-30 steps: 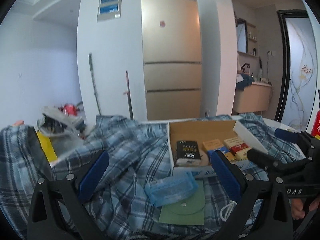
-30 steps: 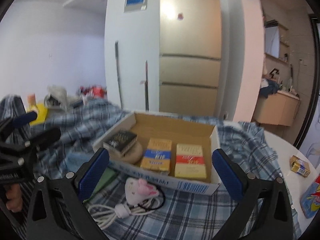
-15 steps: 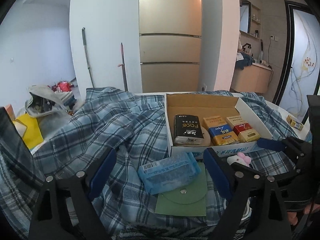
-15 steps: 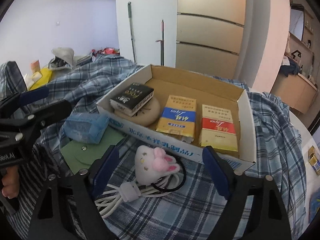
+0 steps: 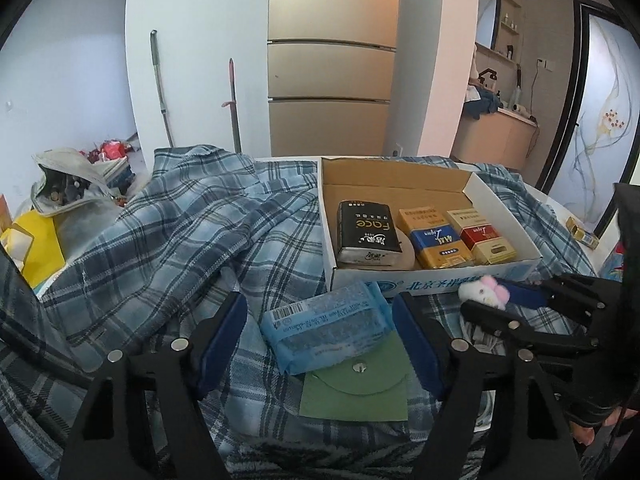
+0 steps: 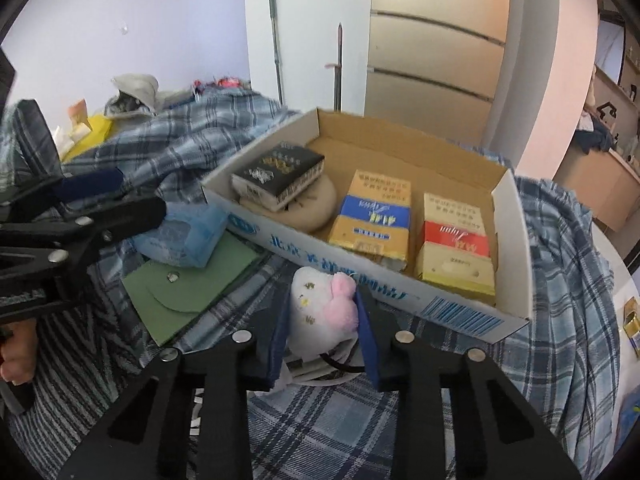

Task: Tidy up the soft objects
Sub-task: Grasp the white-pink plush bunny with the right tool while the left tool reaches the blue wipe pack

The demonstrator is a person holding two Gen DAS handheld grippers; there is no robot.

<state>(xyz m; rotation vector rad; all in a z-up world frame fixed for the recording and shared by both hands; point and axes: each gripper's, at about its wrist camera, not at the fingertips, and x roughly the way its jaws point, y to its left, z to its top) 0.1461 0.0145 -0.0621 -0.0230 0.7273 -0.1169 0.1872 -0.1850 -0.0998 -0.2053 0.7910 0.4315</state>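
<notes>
A white and pink plush toy (image 6: 320,312) lies on coiled white cable in front of the cardboard box (image 6: 360,276). My right gripper (image 6: 324,336) is shut on the plush toy, a blue pad on each side of it; the toy also shows in the left wrist view (image 5: 484,290). My left gripper (image 5: 320,340) is open, its pads on either side of a blue tissue pack (image 5: 328,328) that lies on a green pouch (image 5: 356,388). The box holds a black tissue pack (image 5: 366,236), a beige round cushion (image 6: 316,208) and two yellow packs (image 5: 434,236).
A blue plaid blanket (image 5: 180,240) covers the table, bunched up to the left. A yellow bag (image 5: 36,244) and a grey bag (image 5: 68,184) lie beyond it at far left. A small gold box (image 6: 632,324) sits at the right table edge.
Both grippers moved down and forward. The right gripper's jaws closed in onto the plush toy. The left gripper came down around the blue tissue pack, still open.
</notes>
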